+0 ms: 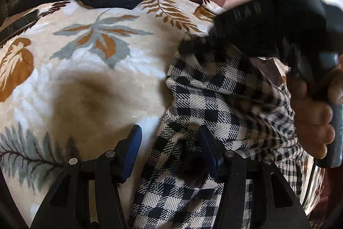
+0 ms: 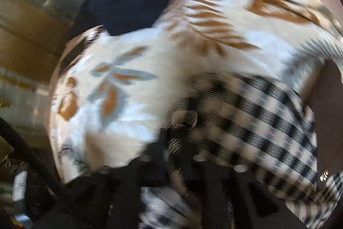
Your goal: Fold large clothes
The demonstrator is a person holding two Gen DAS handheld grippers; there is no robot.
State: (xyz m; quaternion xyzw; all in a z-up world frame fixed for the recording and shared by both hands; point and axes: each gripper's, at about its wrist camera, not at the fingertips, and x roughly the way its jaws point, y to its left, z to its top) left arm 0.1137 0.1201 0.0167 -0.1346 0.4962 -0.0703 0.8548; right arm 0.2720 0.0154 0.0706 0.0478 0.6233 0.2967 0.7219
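Black-and-cream checked woven garment (image 1: 214, 104) lying rumpled on the right of a cream leaf-printed plush blanket (image 1: 90, 61), with the left gripper (image 1: 169, 149) parted astride its near fold and the right gripper (image 1: 193, 46) clenched on its far edge.

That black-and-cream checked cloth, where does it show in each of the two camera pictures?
Left wrist view: the checked cloth fills the lower right, running down between the left gripper fingers.
Right wrist view: it lies lower right, blurred, bunched at the right gripper, whose fingers are too blurred to make out.
Shared landmark: the cream leaf-print blanket beneath it, with the grey and orange leaf.
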